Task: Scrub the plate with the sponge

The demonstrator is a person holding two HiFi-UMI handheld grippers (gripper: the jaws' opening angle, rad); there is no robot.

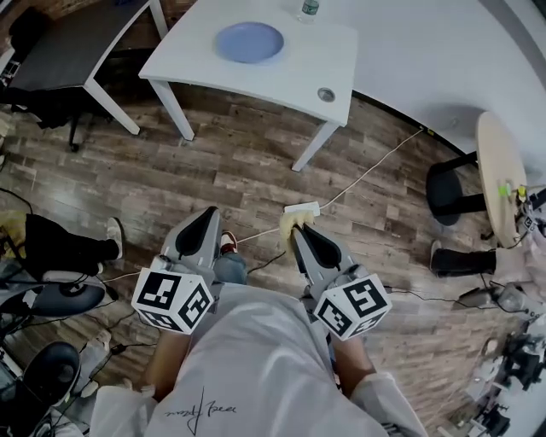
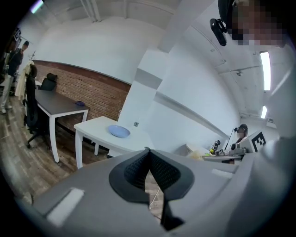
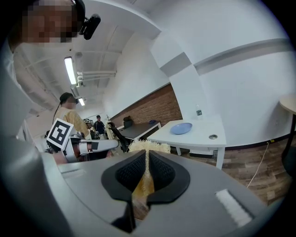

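A light blue plate [image 1: 249, 41] lies on the white table [image 1: 290, 77] far ahead of me; it also shows as the plate [image 2: 119, 131] in the left gripper view and the plate [image 3: 181, 128] in the right gripper view. My right gripper [image 1: 296, 227] is shut on a yellow sponge [image 1: 288, 223], whose fuzzy edge sticks out past the jaw tips as the sponge [image 3: 148, 146]. My left gripper [image 1: 207, 213] is shut with nothing between its jaws. Both are held low over the wooden floor, well short of the table.
A small bottle [image 1: 310, 9] stands at the table's far edge and a round metal grommet [image 1: 326, 95] sits near its right corner. A dark desk [image 1: 77, 51] stands left, a round side table [image 1: 499, 175] right. Cables and a power strip [image 1: 301, 208] lie on the floor.
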